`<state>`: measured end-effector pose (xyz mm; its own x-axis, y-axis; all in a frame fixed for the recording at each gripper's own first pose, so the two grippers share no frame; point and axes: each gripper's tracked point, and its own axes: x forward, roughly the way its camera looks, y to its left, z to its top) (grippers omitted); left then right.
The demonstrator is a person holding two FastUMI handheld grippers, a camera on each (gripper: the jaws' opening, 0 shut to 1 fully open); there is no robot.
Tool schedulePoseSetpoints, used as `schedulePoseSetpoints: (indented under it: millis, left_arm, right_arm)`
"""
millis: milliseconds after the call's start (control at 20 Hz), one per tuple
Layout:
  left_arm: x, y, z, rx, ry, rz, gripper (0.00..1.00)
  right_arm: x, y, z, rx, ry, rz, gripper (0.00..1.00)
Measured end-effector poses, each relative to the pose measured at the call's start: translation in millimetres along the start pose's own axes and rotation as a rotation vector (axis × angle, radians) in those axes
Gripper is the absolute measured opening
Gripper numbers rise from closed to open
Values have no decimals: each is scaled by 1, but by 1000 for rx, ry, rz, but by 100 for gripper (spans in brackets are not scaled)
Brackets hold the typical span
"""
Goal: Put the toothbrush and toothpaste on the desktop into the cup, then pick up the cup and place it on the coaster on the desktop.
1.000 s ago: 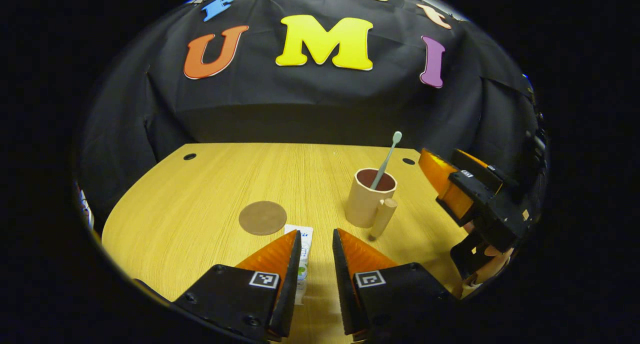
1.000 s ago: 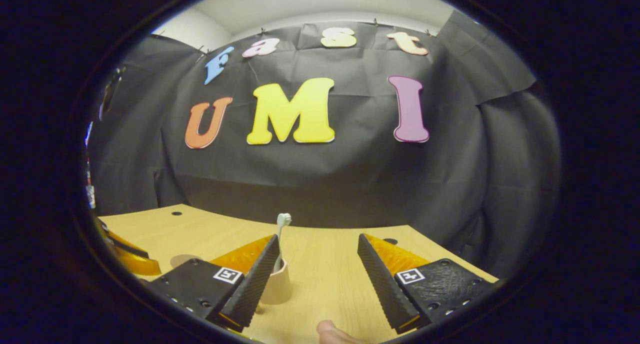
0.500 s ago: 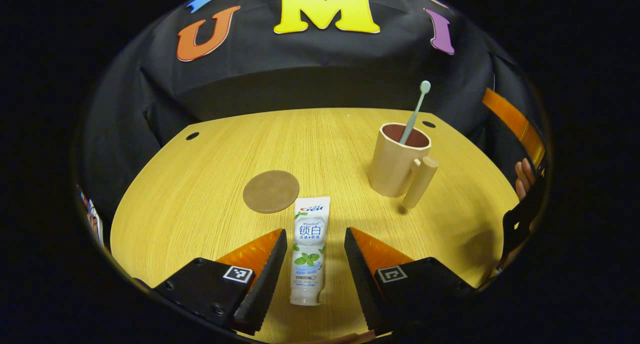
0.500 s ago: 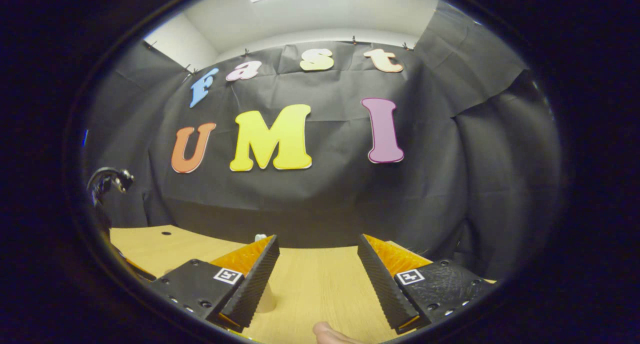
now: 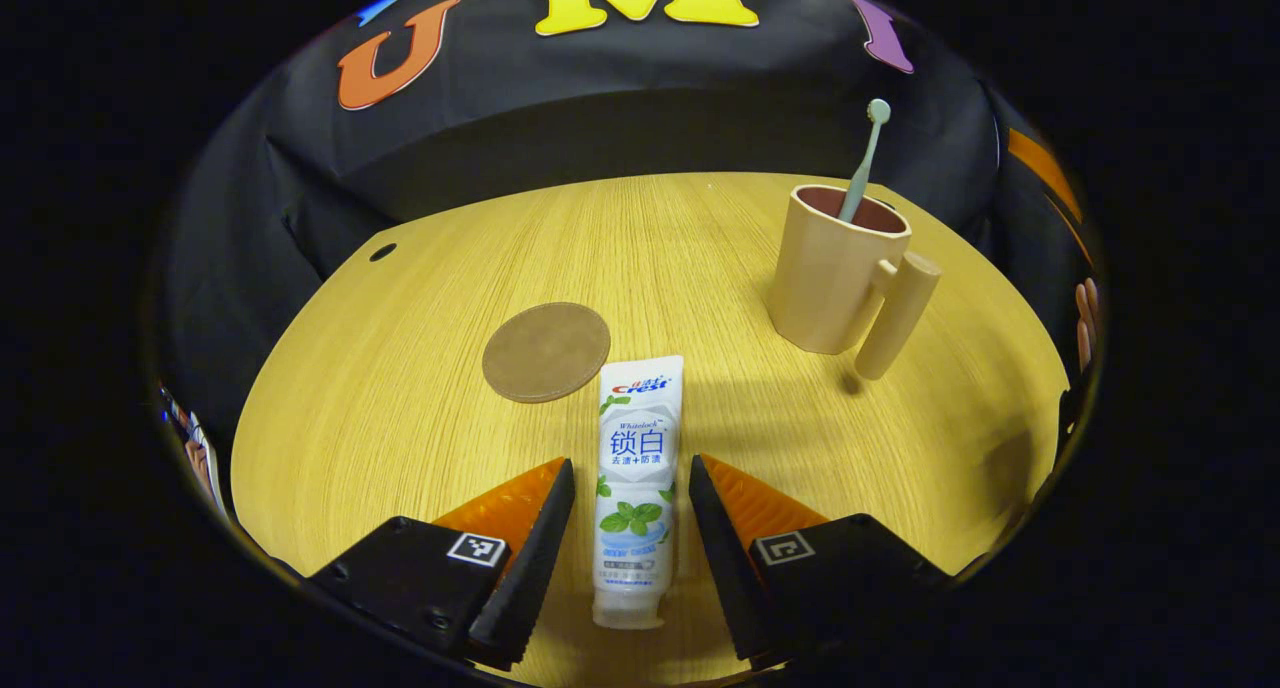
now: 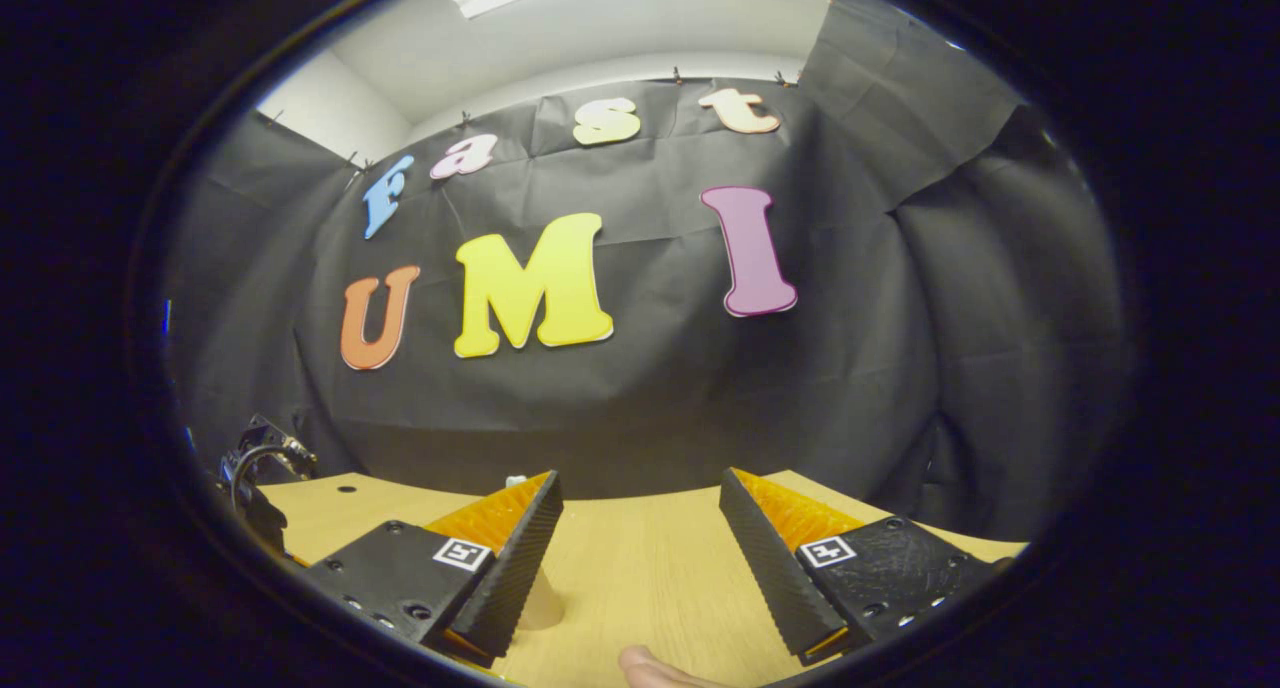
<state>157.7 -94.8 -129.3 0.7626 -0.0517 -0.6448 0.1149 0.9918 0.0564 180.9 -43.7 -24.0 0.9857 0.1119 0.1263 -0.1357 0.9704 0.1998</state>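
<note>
Your left gripper (image 5: 628,528) sits low at the worktop's (image 5: 400,408) near edge with its jaws released, one finger on each side of the toothpaste (image 5: 634,488). The tube lies flat between them, cap end toward you; whether either finger touches it cannot be told. Just past the tube's far end, slightly left, the round brown coaster (image 5: 546,351) lies flat, nearly touching the tube. Left of the coaster the wood runs bare to the curved left edge, and a small dark hole (image 5: 382,252) sits near the far left corner. Toward the far right corner the cup (image 5: 835,268) stands upright, its handle facing the right edge, with the toothbrush (image 5: 864,158) leaning inside, head up. Bare worktop separates the cup from the tube.

Your right gripper (image 6: 640,548) is raised and its jaws are released, holding nothing, with open wood between the fingers up to the far edge.
</note>
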Motion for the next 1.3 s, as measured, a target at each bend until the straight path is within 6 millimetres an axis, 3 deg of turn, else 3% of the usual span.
schedulePoseSetpoints:
  millis: [100,250,350,400,700,1050,1300]
  left_arm:
    - [1,-3,1,12,-1,-6,75]
    - [2,-9,3,3,-9,-26,62]
    - [2,-11,3,-10,-11,-41,58]
    - [3,-11,2,-17,-12,-46,51]
    - [-7,-15,7,-82,-78,-79,40]
    - [-50,-8,71,-94,-413,-37,37]
    - [-79,-33,121,-99,-568,-110,37]
  right_arm:
    - [-1,2,-2,-4,5,4,96]
    - [-1,2,-3,2,11,5,96]
    - [-1,1,-2,15,11,7,96]
    - [-2,1,-2,21,12,8,96]
    - [-2,2,-2,18,9,9,96]
    - [-3,4,-4,11,9,10,96]
    - [-2,3,-6,-13,12,-4,96]
